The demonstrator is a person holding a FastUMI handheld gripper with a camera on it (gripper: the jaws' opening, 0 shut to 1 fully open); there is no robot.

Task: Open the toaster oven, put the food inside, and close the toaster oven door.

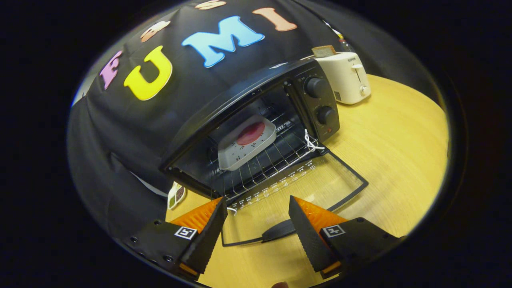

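While the gripper point(258, 216) hangs open and empty, the door handle point(280, 231) lies between its fingers; toaster oven point(256, 128) ahead holds the tray point(246, 142), white toaster point(347, 78) beyond.

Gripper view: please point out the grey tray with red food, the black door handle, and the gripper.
Grey tray with red food point(240, 154): gripper view, front rim.
Black door handle point(280, 231): gripper view, middle.
Gripper point(258, 224): gripper view, between open fingertips.
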